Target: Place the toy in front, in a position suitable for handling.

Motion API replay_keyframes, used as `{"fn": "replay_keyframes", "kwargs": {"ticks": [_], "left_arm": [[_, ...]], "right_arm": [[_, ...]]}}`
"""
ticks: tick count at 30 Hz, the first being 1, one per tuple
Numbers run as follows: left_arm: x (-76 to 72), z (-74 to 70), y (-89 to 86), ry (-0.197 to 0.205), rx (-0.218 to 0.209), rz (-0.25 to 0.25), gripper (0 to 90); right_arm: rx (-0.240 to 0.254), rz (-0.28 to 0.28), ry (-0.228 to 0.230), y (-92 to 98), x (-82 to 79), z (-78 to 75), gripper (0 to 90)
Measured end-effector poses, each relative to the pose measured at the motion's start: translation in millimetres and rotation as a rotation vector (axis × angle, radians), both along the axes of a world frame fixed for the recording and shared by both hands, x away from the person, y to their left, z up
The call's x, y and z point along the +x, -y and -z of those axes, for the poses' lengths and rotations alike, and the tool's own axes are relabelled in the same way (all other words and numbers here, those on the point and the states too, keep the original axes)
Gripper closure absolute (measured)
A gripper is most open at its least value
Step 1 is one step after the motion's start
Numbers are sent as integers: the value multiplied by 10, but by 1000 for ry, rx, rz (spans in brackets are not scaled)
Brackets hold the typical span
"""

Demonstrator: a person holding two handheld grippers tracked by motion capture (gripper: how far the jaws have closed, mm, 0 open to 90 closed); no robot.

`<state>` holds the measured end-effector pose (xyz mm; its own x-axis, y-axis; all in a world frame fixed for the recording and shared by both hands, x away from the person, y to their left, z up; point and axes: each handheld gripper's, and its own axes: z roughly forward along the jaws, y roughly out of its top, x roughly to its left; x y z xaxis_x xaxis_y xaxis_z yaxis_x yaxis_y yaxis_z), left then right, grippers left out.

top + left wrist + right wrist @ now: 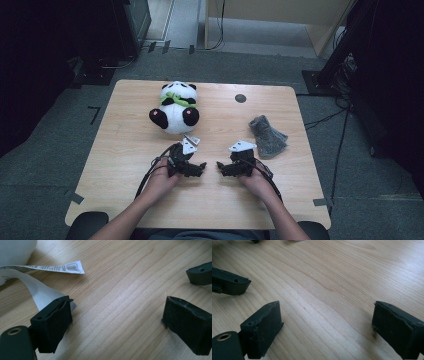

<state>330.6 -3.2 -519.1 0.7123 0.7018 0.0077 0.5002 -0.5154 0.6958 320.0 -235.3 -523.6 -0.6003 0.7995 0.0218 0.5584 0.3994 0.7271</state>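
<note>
A pale wooden desk [125, 150] with rounded corners is seen standing on grey carpet, with dark equipment at the far left and cables trailing over the floor at the right. A small dark round spot [240, 98] is set into the desk near its far edge.

Toward the left of the far half, a plush panda [175, 107] is seated: white body, black ears and limbs, pink soles, a green scarf at the neck. Its white label [50, 272] is spread flat on the wood, printed with a barcode, just beside one jaw of the left hand-held gripper [192, 167], whose jaws are held wide apart over bare wood. Facing it, the right hand-held gripper [226, 168] is likewise held spread, with nothing between its jaws. Farther right, a crumpled grey cloth [268, 136] is lying on the desk.
</note>
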Motion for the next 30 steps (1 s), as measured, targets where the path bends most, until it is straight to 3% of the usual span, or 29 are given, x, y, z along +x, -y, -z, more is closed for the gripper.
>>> {"fn": "replay_keyframes", "kwargs": {"ticks": [16,20,22,27,30], "left_arm": [[9,0,8,1,0,-1,85],[21,-3,4,3,1,34,88],[22,-19,14,4,2,63,151],[41,-28,15,2,5,81,168],[55,-39,-13,15,0,90,261]], "right_arm": [[-1,3,0,-2,-1,0,88],[-1,9,1,-4,-2,0,88],[-1,12,0,-7,-2,-1,87],[-1,13,0,-8,-2,0,87],[-1,13,-1,-8,-3,-1,88]]}}
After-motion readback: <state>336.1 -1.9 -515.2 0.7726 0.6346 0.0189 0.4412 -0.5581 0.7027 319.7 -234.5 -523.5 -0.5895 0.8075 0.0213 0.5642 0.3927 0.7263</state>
